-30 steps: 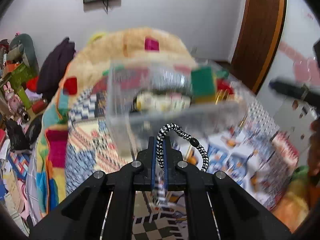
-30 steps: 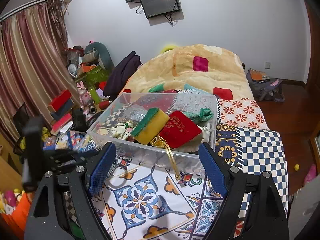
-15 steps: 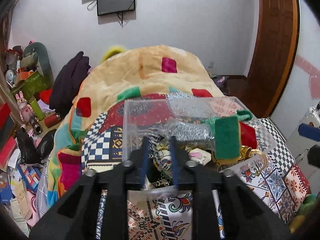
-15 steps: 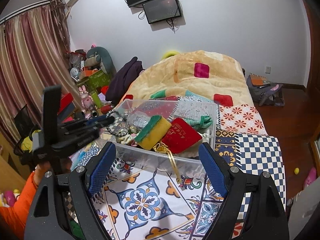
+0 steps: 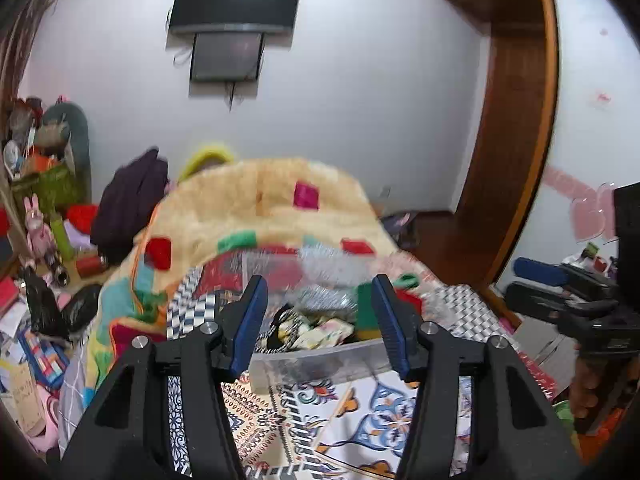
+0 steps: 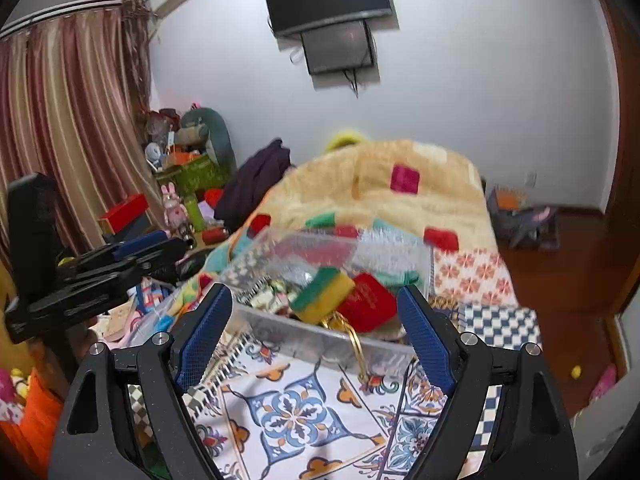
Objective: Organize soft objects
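Observation:
A clear plastic bin [image 5: 312,364] [image 6: 304,332] stands on the patterned bed cover ahead of both grippers. In it lie a yellow-and-green sponge [image 6: 322,294] [image 5: 366,304], a red pouch [image 6: 370,300], a gold ring [image 6: 354,340] hanging over the front wall, and a black-and-white cord [image 5: 276,326]. My left gripper [image 5: 318,292] [image 6: 176,246] hovers above the bin's near edge; its jaws are opening and nothing is between them. My right gripper [image 6: 314,296] [image 5: 514,282] stands wide open and empty, just short of the bin.
A beige fleece blanket [image 6: 400,200] with coloured patches is heaped behind the bin. Toys, boxes and a dark garment [image 6: 256,180] crowd the left side of the bed. A wooden door [image 5: 512,140] and bare floor [image 6: 560,272] are on the right.
The left gripper was shut on the black-and-white cord; it has opened, left the cord in the bin, and risen back from it. The right gripper rose a little and stayed open.

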Motion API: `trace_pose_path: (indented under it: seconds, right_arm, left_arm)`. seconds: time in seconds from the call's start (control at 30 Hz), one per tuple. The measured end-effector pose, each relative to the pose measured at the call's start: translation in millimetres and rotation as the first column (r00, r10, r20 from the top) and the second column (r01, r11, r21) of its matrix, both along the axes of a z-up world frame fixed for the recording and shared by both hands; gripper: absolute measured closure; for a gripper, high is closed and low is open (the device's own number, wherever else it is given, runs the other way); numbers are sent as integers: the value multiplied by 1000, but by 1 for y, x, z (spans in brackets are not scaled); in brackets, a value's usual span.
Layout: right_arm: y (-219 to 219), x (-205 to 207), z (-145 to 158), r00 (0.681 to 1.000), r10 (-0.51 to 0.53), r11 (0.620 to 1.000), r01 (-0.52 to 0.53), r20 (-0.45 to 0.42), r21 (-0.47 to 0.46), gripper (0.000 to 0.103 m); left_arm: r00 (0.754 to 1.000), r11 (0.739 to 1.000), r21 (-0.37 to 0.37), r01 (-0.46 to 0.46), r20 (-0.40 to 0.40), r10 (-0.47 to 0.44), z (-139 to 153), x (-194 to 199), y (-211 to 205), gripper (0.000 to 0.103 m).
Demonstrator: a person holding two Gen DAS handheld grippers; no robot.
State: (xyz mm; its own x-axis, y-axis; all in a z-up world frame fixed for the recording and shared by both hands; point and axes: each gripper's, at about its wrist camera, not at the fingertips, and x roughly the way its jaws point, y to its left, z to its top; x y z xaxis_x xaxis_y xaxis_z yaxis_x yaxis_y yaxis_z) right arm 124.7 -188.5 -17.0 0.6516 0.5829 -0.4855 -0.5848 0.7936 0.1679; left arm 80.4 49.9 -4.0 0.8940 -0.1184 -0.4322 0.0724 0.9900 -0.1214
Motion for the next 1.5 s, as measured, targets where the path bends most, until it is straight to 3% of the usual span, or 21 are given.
trace_pose_path:
  seconds: [0.23,0.4,0.6,1.5]
  right_arm:
    - [1,-31,31,993,-12,1000,10,120,17,17]
    - [-4,-53,46,978,-41,999,33,204,41,1]
    - [-6,-65,52,967,-61,997,50,247,50,0]
    - [-12,-60,38,979,-61,997,49,196,66,0]
  left_arm:
    - [992,999,23,31,123,-34,36,-44,-20,37]
    - [987,999,30,37,158,-41,45,-56,-26,23]
    - [984,999,46,27,175,-35,44,-65,-33,7]
    - [987,998,59,4,158,-13,35,-61,-35,4]
